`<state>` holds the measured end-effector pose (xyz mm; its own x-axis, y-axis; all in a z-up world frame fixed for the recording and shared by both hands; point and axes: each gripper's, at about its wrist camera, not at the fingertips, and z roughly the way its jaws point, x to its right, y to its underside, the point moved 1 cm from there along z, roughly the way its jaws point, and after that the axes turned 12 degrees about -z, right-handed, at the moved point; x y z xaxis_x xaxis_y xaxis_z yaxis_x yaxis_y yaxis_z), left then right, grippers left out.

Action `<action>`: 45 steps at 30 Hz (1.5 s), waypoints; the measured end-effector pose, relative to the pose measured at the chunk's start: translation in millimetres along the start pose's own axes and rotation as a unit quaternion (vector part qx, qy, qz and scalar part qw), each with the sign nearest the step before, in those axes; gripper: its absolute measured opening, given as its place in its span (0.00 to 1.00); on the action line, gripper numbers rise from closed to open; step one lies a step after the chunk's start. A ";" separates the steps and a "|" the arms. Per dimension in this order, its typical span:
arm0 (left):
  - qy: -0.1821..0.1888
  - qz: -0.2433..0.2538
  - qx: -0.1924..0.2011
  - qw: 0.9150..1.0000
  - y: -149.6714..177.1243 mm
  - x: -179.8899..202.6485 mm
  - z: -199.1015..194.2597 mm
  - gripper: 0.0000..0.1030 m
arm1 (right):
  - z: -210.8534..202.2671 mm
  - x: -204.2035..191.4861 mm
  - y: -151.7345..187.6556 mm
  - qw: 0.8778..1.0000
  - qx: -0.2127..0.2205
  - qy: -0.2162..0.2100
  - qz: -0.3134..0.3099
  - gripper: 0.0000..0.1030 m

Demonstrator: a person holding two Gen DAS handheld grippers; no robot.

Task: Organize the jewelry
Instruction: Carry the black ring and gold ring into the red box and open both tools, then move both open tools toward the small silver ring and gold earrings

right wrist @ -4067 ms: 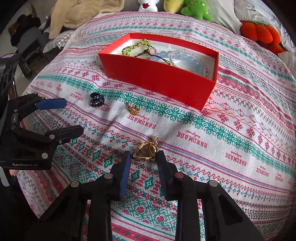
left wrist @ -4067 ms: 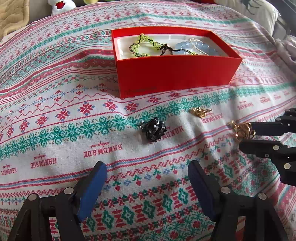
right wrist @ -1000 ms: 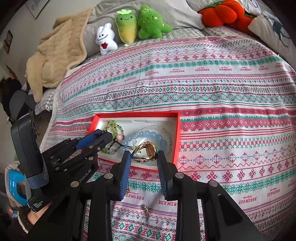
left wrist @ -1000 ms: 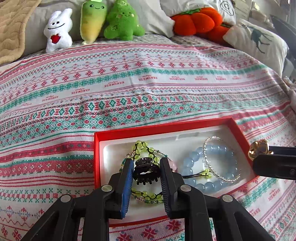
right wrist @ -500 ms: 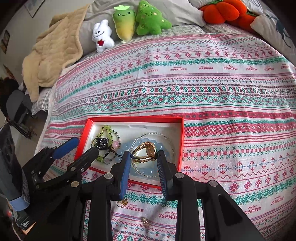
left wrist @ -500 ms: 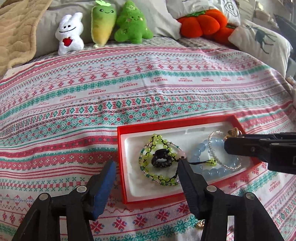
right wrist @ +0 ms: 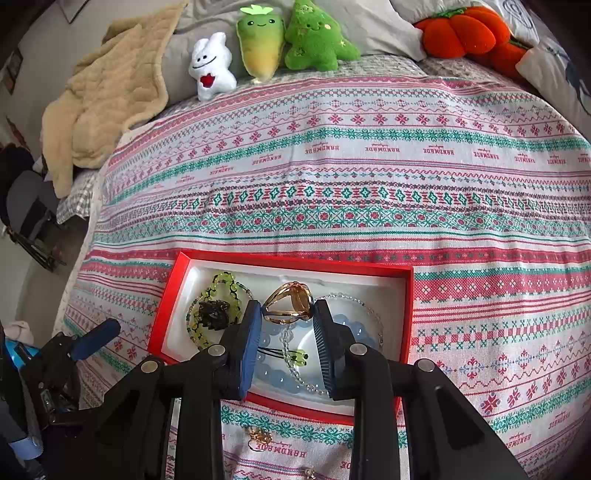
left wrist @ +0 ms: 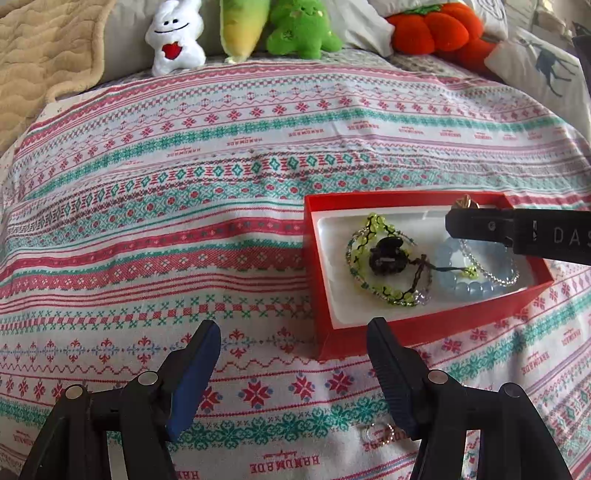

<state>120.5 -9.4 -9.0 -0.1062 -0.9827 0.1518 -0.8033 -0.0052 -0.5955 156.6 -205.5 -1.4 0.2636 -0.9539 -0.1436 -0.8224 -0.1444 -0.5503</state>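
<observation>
The red box (left wrist: 314,258) (right wrist: 162,317) lies on the patterned bedspread and holds a green bead bracelet (left wrist: 369,229) (right wrist: 221,278), a blue bead bracelet (left wrist: 461,288) and a silver chain bracelet (left wrist: 495,273). A black claw clip (left wrist: 386,254) (right wrist: 214,313) rests on the green bracelet. My left gripper (left wrist: 291,325) hangs left of the box's near corner, its jaws opening, with nothing between them. My right gripper (right wrist: 286,308) is shut on a gold clip (right wrist: 288,302) (left wrist: 466,202) above the middle of the box.
Small gold pieces (right wrist: 258,437) (left wrist: 380,432) lie on the cloth in front of the box. Plush toys (right wrist: 258,40), an orange pumpkin cushion (right wrist: 461,33) and a beige blanket (right wrist: 103,103) line the far edge of the bed.
The left gripper let go of the black claw clip, which now lies in the box, then opened wide and drew back leftward. The right gripper carried the gold clip over the box.
</observation>
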 end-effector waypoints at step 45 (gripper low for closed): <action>0.009 0.015 -0.048 0.999 61.0 -21.3 -31.4 0.86 | -79.1 -17.8 94.2 0.996 -0.004 0.019 -0.085 0.64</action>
<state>55.3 17.0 -23.8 -0.1407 -0.9787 0.1497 -0.8524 0.0428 -0.5211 34.6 -223.0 14.4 0.3797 -0.9249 -0.0182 -0.7718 -0.3058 -0.5575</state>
